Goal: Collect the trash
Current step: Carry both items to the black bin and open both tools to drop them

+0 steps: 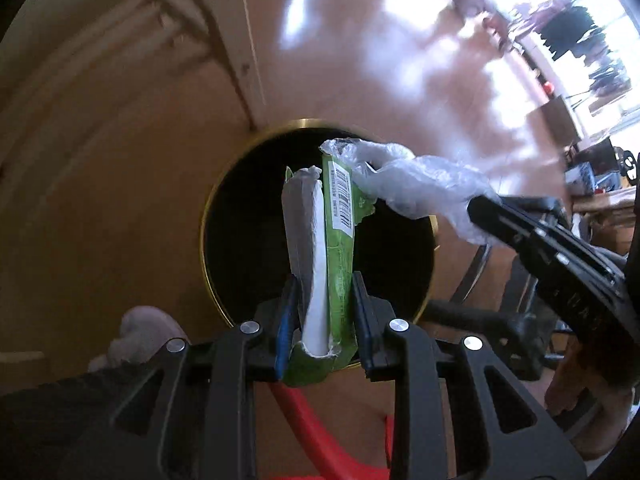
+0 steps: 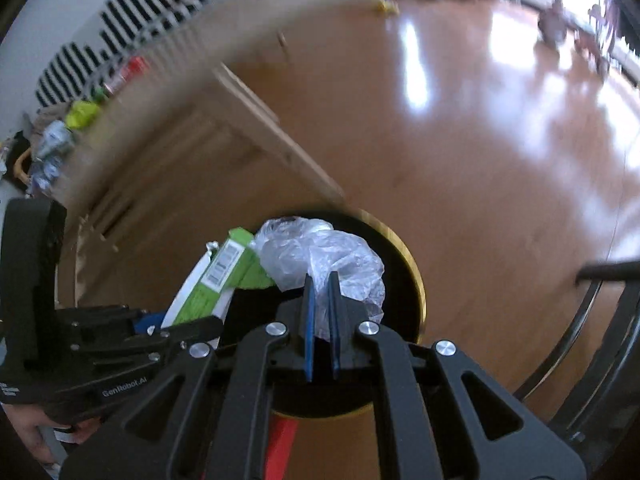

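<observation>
Glossy wooden flooring (image 2: 460, 152) is filling both views, sunlight glaring off it, with a pale wooden cabinet (image 2: 224, 128) standing beside a round black bin (image 1: 240, 240) whose gold rim is sitting directly beneath both tools. Over that opening the left gripper (image 1: 323, 308) is clamping its fingers on a green wrapper (image 1: 340, 216) folded around a white paper roll (image 1: 310, 248), the bundle sticking up over the bin's middle. Coming in from the right edge, the right gripper (image 2: 321, 312) is pinching a crumpled clear plastic bag (image 2: 320, 256), fingers nearly together on it, above the bin's near rim. The bag is touching the wrapper's top, so letting go unevenly could be dragging one piece sideways. Light plastic may also be clinging to the pads, or drifting past the rim onto the floor.
</observation>
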Motion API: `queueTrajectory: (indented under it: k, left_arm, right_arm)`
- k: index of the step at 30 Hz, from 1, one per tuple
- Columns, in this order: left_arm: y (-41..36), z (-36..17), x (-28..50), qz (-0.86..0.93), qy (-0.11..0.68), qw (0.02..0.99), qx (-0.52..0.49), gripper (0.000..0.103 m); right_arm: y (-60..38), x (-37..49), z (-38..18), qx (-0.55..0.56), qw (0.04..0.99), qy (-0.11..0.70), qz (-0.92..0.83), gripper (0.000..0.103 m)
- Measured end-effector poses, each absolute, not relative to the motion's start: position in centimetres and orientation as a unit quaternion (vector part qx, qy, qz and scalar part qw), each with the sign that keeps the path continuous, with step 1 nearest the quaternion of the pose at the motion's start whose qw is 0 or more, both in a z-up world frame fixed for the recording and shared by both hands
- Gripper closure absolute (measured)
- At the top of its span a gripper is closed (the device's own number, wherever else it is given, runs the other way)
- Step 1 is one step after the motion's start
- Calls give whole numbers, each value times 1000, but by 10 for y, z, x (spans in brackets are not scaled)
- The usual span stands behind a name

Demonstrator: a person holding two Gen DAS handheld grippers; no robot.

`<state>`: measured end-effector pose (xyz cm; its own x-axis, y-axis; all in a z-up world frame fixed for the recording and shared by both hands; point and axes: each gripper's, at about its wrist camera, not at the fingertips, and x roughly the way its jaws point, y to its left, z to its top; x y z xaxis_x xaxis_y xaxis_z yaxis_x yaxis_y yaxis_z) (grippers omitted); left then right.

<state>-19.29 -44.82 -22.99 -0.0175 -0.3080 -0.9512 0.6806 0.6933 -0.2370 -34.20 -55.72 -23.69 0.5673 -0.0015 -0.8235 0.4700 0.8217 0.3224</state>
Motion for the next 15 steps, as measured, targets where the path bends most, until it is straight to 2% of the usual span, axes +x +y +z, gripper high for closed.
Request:
queueTrajectory:
  k: [12, 13, 15]
  left_arm:
    - [-436, -236, -186, -362, 630, 672, 143, 76]
    - [-435, -236, -187, -361, 627, 674, 146, 74]
    - [-434, -236, -188, -356, 624, 681, 144, 48]
  right_arm:
    - [-567, -322, -257, 287, 831, 461, -121, 96]
    - [-569, -321, -258, 291, 828, 465, -120, 96]
    - [-573, -321, -257, 301, 823, 465, -128, 95]
